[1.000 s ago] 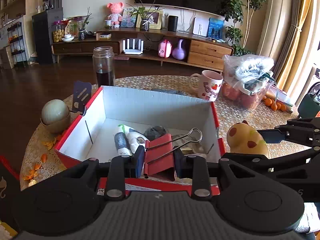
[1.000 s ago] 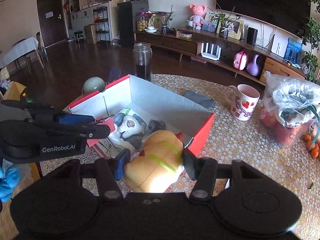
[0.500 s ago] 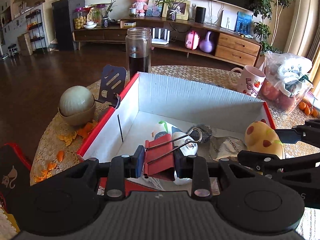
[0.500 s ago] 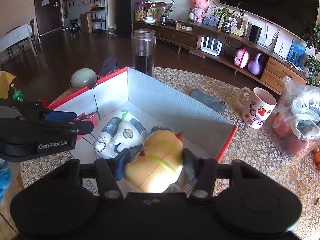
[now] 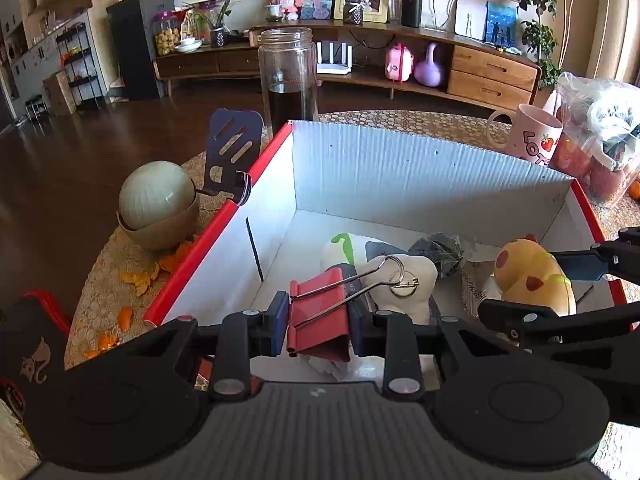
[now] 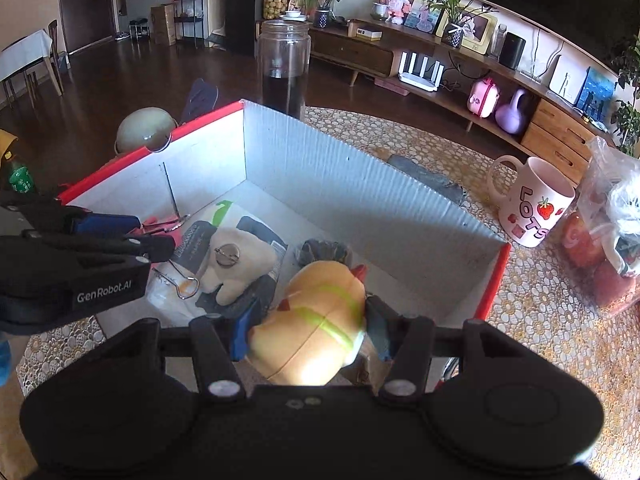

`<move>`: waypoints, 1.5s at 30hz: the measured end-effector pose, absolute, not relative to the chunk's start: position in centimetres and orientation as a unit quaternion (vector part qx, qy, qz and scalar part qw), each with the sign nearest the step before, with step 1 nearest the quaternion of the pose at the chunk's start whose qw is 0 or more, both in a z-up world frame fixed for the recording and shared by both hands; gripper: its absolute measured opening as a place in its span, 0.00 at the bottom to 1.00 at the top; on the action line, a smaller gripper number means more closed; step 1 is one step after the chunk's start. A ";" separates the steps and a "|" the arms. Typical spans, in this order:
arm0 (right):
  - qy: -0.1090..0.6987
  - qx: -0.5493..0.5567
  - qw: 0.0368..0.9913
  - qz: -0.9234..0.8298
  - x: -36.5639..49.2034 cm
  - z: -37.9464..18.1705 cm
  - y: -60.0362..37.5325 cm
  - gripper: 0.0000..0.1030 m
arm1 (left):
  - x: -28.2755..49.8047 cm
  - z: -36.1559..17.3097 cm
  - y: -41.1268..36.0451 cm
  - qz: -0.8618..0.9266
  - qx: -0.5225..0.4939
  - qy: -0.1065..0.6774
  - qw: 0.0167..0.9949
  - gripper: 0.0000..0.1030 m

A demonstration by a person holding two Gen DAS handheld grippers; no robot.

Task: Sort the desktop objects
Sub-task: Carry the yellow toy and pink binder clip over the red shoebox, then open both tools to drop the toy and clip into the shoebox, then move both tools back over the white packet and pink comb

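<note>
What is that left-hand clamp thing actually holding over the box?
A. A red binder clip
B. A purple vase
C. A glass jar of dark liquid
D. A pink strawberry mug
A. The left gripper is shut on the red binder clip, its wire handles sticking forward over the red-edged box; the mug and jar stand on the table beyond the box.

Left gripper (image 5: 319,318) is closed on a clip (image 5: 318,322) between its fingers; right gripper (image 6: 308,330) is closed on a toy (image 6: 316,328).
</note>
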State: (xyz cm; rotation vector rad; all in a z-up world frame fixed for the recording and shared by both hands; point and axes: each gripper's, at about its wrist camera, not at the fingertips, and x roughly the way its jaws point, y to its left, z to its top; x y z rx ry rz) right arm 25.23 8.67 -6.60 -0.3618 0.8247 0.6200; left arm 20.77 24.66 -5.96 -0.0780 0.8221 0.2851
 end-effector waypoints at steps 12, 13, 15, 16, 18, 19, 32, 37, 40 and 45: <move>0.397 -0.183 0.846 0.306 24.8 -7.1 8.5 0.55 | 21.4 -6.8 22.7 0.109 0.001 0.406 0.907 0.28; 0.398 -0.184 0.845 0.307 24.7 -7.1 8.4 0.55 | 21.5 -6.9 22.7 0.106 0.000 0.409 0.906 0.28; 0.398 -0.187 0.843 0.308 24.7 -7.0 8.3 0.55 | 21.5 -6.9 22.7 0.103 -0.002 0.413 0.905 0.28; 0.399 -0.188 0.842 0.310 24.7 -7.0 8.3 0.57 | 21.6 -6.9 22.7 0.103 -0.003 0.415 0.904 0.28; 0.404 -0.186 0.841 0.308 24.9 -7.1 8.2 0.60 | 21.7 -6.8 22.7 0.101 -0.004 0.417 0.903 0.28; 0.405 -0.185 0.842 0.306 24.9 -7.1 8.1 0.63 | 21.7 -6.9 22.8 0.099 -0.005 0.418 0.903 0.28; 0.391 -0.182 0.842 0.325 23.3 -5.5 5.3 0.81 | 20.7 -5.6 22.0 0.095 -0.026 0.400 0.911 0.72; 0.375 -0.177 0.846 0.335 22.2 -4.1 4.2 0.85 | 20.3 -4.9 21.7 0.096 -0.033 0.400 0.911 0.72; 0.371 -0.165 0.848 0.341 21.9 -3.4 3.2 0.90 | 19.9 -4.5 21.4 0.094 -0.032 0.399 0.911 0.72; 0.361 -0.146 0.853 0.347 21.2 -2.2 1.5 0.92 | 19.3 -3.9 20.7 0.090 -0.036 0.398 0.912 0.72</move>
